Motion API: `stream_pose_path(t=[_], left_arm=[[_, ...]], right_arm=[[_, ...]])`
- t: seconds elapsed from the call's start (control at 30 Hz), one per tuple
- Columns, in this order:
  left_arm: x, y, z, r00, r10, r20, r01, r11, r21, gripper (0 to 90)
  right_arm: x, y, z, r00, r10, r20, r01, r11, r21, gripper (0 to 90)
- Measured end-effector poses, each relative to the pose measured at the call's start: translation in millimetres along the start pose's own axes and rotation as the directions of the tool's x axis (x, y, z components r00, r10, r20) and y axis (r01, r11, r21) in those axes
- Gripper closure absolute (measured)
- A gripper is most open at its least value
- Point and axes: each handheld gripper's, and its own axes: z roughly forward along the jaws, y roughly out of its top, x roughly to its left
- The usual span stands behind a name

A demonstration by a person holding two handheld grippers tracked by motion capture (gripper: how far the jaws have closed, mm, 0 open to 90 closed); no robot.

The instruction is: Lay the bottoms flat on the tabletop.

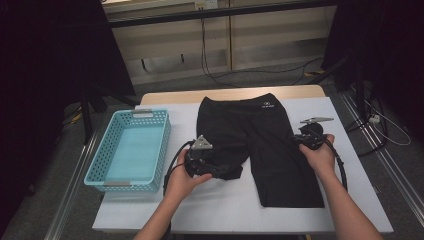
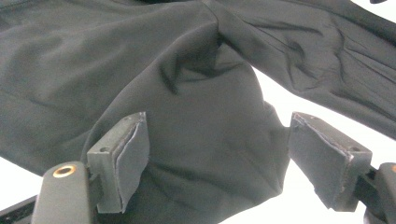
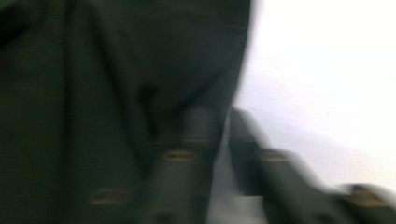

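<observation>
A pair of black shorts (image 1: 260,130) lies flat on the white table (image 1: 210,205), waistband at the far side. Its left leg is bunched up near my left gripper (image 1: 222,170). In the left gripper view the shorts (image 2: 93,60) bulge between the wide-apart jaws of the left gripper (image 2: 217,121). A strip of white table shows between the cloth and the right pad (image 2: 327,158), so this gripper is open. My right gripper (image 1: 300,139) sits at the right edge of the other leg. In its blurred view the right gripper (image 3: 224,116) is shut at the hem of the shorts (image 3: 93,70); any pinched cloth is lost in the blur.
A teal plastic basket (image 1: 162,150) stands on the table's left part, with nothing in it. Bare table runs along the near edge and right of the shorts. Cables trail from both grippers toward the person.
</observation>
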Motion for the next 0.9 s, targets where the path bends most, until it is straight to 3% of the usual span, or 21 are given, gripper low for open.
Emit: stream_pose_path(t=[0.1, 0.23, 0.33, 0.4, 0.43, 0.5, 0.63, 0.73, 0.77, 0.83, 0.87, 0.9], left_arm=[[0.8, 0.4, -0.8, 1.0, -0.001, -0.001, 0.001, 1.0, -0.005, 21.5], [2.3, 0.8, -1.9, 1.0, -0.006, -0.004, 0.006, 0.9999, -0.009, 21.5], [3.2, 0.3, -1.9, 0.9998, -0.013, -0.012, 0.013, 0.9998, -0.013, 21.5], [3.6, 0.0, -1.8, 0.9999, -0.013, -0.01, 0.013, 0.9998, -0.011, 21.5], [3.8, 0.0, -2.0, 0.9999, -0.011, -0.01, 0.011, 0.9999, -0.01, 21.5], [3.6, 0.3, -2.6, 0.9999, -0.012, -0.011, 0.012, 0.9998, -0.014, 21.5], [4.0, 0.9, -3.8, 0.9998, -0.013, -0.012, 0.013, 0.9998, -0.017, 21.5], [3.8, 0.4, -4.4, 0.9999, -0.011, -0.011, 0.011, 0.9998, -0.016, 21.5], [3.6, 0.4, -4.6, 0.9999, -0.011, -0.011, 0.011, 0.9998, -0.016, 21.5], [3.1, 0.4, -4.9, 0.9999, -0.013, -0.012, 0.012, 0.9998, -0.016, 21.5], [3.1, 0.4, -4.9, 0.9998, -0.013, -0.013, 0.012, 0.9998, -0.016, 21.5], [2.9, 0.3, -4.8, 0.9998, -0.013, -0.013, 0.013, 0.9998, -0.012, 21.5]], right_arm=[[-3.4, 4.9, -1.5, 0.9995, -0.005, 0.03, 0.005, 1.0, 0.012, 90.0], [-20.6, 4.0, -3.7, 0.9972, 0.073, 0.015, -0.072, 0.997, -0.022, 90.0], [-28.5, 1.1, -4.1, 0.9958, 0.091, -0.006, -0.092, 0.996, -0.022, 89.5], [-32.1, 0.2, -6.6, 0.9967, 0.068, 0.045, -0.067, 0.997, -0.023, 89.2], [-33.9, -0.2, -7.2, 0.9969, 0.062, 0.048, -0.061, 0.998, -0.023, 88.1], [-37.6, -1.6, -11.5, 0.9945, 0.102, 0.023, -0.101, 0.994, -0.036, 85.2], [-28.9, -4.0, -19.0, 0.9962, 0.083, -0.025, -0.083, 0.996, -0.011, 74.6], [-21.0, -10.7, -20.4, 0.9984, 0.057, -0.005, -0.057, 0.998, 0.022, 70.2], [-19.5, -13.7, -20.0, 0.9981, 0.06, -0.017, -0.059, 0.998, 0.037, 70.0], [-17.5, -18.3, -21.3, 0.9991, 0.043, -0.003, -0.043, 0.999, 0.014, 74.2], [-16.5, -18.9, -22.9, 0.9993, 0.036, 0.004, -0.036, 0.999, 0.02, 85.0], [-17.4, -19.2, -24.3, 0.9994, 0.032, -0.012, -0.032, 0.999, 0.027, 90.0]])
